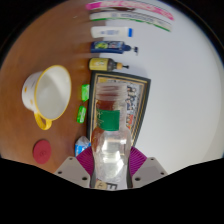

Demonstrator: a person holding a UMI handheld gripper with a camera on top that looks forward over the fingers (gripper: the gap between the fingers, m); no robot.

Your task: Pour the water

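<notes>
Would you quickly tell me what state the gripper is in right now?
Gripper: shut on the water bottle, both pink pads pressing its sides.

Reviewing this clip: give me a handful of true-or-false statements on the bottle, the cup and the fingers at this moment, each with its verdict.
1. A clear water bottle with a green label stands between the fingers. True; its top is nearest the camera.
2. The bottle is tipped over the cup. False: it is upright and the cup sits apart, to its left.
3. The cup has a yellow handle. True.
4. A red cap lies on the wooden table near the cup. True.
5. The bottle is on bare wood. False: a printed sheet lies under and beyond it.
</notes>
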